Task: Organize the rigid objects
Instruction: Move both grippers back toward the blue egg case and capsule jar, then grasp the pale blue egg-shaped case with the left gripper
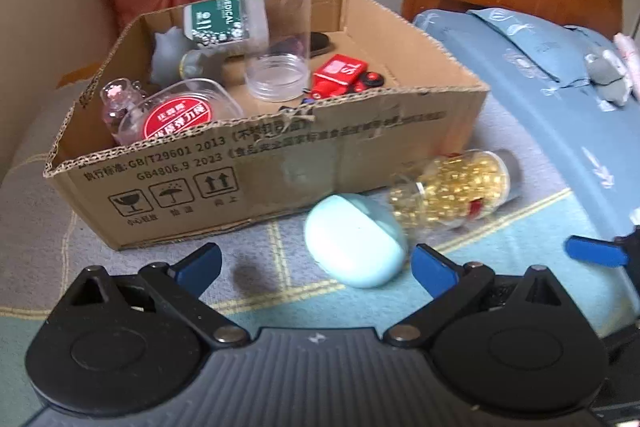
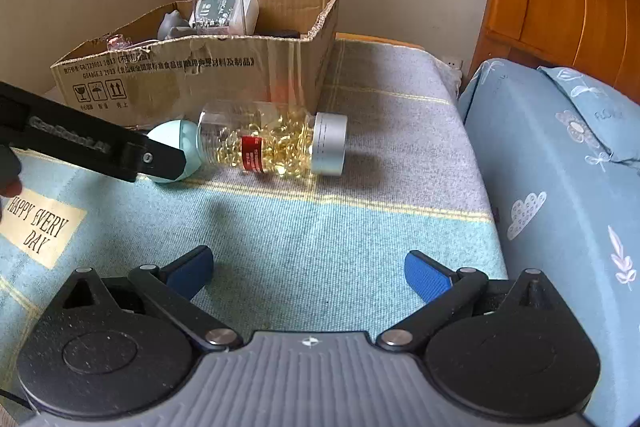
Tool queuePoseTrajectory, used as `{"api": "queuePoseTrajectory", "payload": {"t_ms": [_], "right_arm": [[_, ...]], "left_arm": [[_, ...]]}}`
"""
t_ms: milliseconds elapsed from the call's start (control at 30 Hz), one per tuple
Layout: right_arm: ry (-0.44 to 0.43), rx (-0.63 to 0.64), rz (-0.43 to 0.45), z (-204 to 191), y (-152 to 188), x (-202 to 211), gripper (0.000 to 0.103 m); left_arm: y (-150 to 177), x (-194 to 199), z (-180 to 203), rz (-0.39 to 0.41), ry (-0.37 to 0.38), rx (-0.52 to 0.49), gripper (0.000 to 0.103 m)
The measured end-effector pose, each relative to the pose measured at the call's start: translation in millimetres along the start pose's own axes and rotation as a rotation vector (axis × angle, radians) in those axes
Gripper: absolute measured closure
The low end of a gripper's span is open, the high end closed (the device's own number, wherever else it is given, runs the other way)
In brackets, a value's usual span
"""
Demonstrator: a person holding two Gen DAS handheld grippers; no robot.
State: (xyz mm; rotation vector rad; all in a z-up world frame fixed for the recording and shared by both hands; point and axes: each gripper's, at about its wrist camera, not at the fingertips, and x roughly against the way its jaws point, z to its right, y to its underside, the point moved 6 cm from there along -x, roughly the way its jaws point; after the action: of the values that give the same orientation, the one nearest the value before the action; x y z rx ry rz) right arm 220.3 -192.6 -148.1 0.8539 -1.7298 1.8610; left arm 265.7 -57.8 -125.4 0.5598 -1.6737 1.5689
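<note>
Now left gripper (image 1: 316,265) jaws wide open, empty, with mint oval case (image 1: 354,239) lying on the bed blanket (image 2: 320,247) just ahead between them, probably lined up for a grab. Right gripper (image 2: 308,273) jaws also spread, holding nothing, blanket bare between them. Further ahead of right jaws, capsule bottle (image 2: 276,143) on its side, touching the case. Beyond both, cardboard box (image 1: 280,163) already holds jars, toy truck (image 1: 340,77), likely the drop spot.
</note>
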Motion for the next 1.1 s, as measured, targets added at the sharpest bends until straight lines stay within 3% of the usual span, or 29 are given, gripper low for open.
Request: {"api": "queuePoseTrajectory", "payload": {"t_ms": [200,433,600,1100], "right_arm": [[-0.017,0.021,0.003,-1.4,0.9,0.6,0.0],[-0.03,0.033,0.005,0.9,2.0,2.6,0.0],[-0.031,0.035,0.014,1.2,2.8,3.4,0.0],[-0.033,0.039,0.036,0.6,4.2,3.7,0.0]], "left_arm": [[3.9,-4.9,-6.1,-0.017,0.014,0.056,0.001],[14.0,3.5,-20.8,-0.021,-0.025,0.1,0.0],[25.4,9.2,-25.5,-0.025,-0.1,0.069,0.001],[12.1,-2.8,-14.6,-0.009,-0.096,0.061,0.0]]}}
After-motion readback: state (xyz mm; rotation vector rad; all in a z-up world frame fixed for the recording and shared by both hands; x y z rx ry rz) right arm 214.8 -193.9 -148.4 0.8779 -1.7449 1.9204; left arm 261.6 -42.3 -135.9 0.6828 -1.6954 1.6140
